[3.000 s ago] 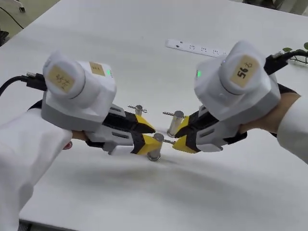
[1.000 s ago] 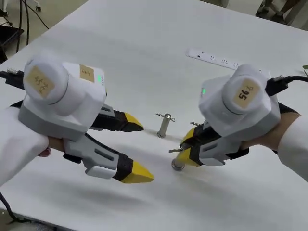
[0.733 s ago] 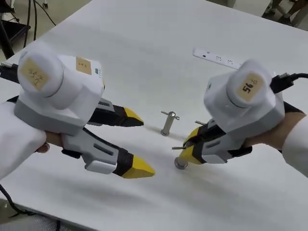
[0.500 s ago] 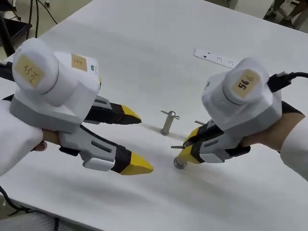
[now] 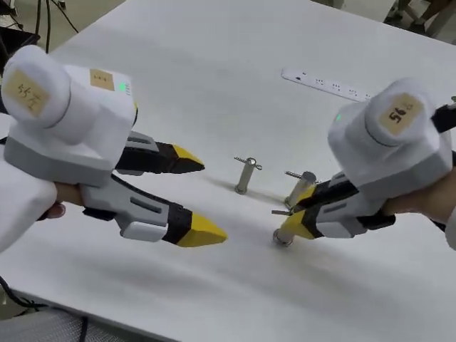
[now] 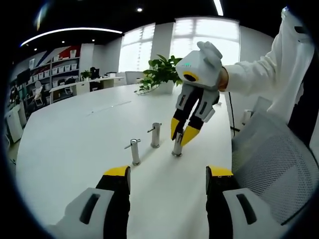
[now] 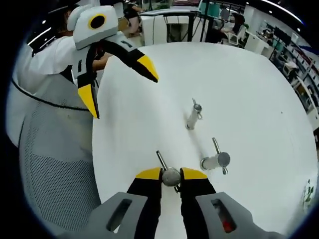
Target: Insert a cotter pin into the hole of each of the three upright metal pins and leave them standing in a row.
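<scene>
Our right gripper (image 7: 171, 174) clamped the last metal pin (image 5: 283, 237), cotter pin (image 5: 279, 211) fitted, standing in the row. Our left gripper (image 6: 168, 175) hung open. Next, we judged: release gently.

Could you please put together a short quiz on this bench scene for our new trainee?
1. True or false: the left gripper is open and holds nothing.
2. How many upright metal pins stand on the white table? A) two B) three C) four
3. Fill in: the right gripper is closed on the metal pin that stands ___ to the person.

Key: 1 true; 2 B; 3 nearest.
</scene>
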